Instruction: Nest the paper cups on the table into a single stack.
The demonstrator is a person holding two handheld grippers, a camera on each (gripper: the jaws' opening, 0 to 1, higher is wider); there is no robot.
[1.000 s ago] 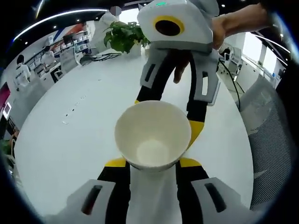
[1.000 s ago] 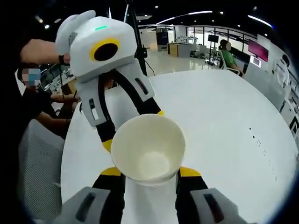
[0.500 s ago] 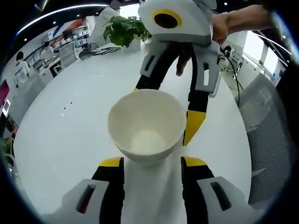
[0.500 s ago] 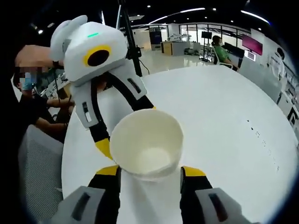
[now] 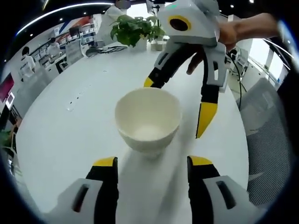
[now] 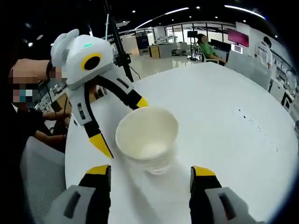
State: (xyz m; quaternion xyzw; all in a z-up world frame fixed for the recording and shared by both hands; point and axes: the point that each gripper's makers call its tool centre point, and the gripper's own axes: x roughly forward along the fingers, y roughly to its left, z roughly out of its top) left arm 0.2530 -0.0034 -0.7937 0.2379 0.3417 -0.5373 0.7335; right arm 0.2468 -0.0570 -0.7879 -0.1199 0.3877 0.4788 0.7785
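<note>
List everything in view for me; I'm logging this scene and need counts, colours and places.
paper cup stack: one stack, several nested cups, cream-white, upright on the table between both grippers.
table: one, white, round.
potted plant: one, green, at the table's far edge.
chair: one, grey mesh, beside the table.
people in the room: several, in the background office.
left gripper: white and black with yellow tips, jaws open, apart from the stack.
right gripper: same colours, jaws open, apart from the stack.
</note>
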